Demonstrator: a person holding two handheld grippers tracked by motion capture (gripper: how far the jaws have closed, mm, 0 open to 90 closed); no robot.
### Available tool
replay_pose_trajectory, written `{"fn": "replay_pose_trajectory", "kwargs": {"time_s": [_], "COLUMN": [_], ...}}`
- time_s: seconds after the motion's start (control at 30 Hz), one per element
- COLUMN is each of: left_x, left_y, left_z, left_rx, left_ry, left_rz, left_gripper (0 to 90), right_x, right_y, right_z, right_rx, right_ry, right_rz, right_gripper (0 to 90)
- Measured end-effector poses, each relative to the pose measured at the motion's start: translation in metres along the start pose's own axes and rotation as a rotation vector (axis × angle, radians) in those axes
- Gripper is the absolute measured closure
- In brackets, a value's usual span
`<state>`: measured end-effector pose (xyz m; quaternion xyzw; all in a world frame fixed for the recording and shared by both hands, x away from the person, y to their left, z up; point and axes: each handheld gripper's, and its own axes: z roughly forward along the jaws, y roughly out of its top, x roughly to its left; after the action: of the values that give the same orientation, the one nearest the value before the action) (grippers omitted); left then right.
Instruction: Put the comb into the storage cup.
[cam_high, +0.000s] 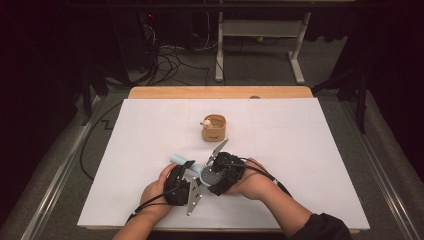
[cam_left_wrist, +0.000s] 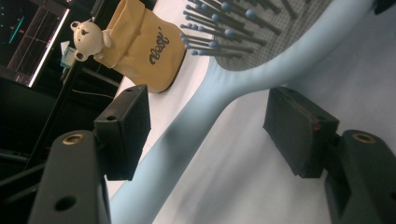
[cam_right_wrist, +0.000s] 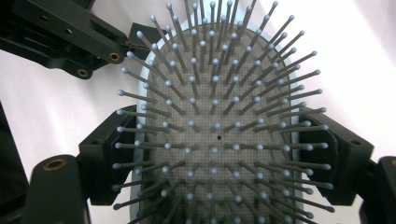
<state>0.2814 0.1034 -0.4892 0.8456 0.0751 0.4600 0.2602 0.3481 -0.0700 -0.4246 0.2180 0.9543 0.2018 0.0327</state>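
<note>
A: Two grippers on one thing. Your right gripper (cam_high: 216, 175) is clamped across the head of the pale blue plastic paddle hairbrush (cam_high: 200, 172), one pad on each rim, bristles up toward its camera. That pins the brush low over the white table sheet (cam_high: 300, 150) so it won't twist.

B: And the left?

A: Your left gripper (cam_left_wrist: 208, 135) straddles the brush handle. Pads sit either side of it with daylight showing on both sides, so it's loose, not gripping yet. Likely you're lining up a second hold on the handle while the right keeps the head steady.

B: Brush location?

A: Near-centre of the sheet, between your two hands (cam_high: 155, 192), handle angled toward the far left.

B: Anything else?

A: Tan paper-bag-shaped holder with a small white bear figure (cam_high: 214, 128) stands upright farther back, well apart from the brush. Probably where the brush ends up, handle first; that's a guess.
</note>
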Motion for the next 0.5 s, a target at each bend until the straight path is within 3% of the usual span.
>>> {"fn": "replay_pose_trajectory", "kwargs": {"time_s": [0.23,0.5], "left_x": [-0.0003,-0.0010], "left_y": [0.0013,0.0016], "left_z": [-0.0017,-0.0017], "left_rx": [-0.009,-0.013], "left_ry": [-0.005,-0.012], "left_rz": [0.014,0.018], "left_gripper": [45.0,50.8], "right_x": [0.0012,0.0016], "right_y": [0.0023,0.0044], "right_z": [0.0001,0.0002], "right_rx": [0.001,-0.003], "right_ry": [0.004,0.009], "right_rz": [0.000,0.002], "right_gripper": [20.8,20.8]}}
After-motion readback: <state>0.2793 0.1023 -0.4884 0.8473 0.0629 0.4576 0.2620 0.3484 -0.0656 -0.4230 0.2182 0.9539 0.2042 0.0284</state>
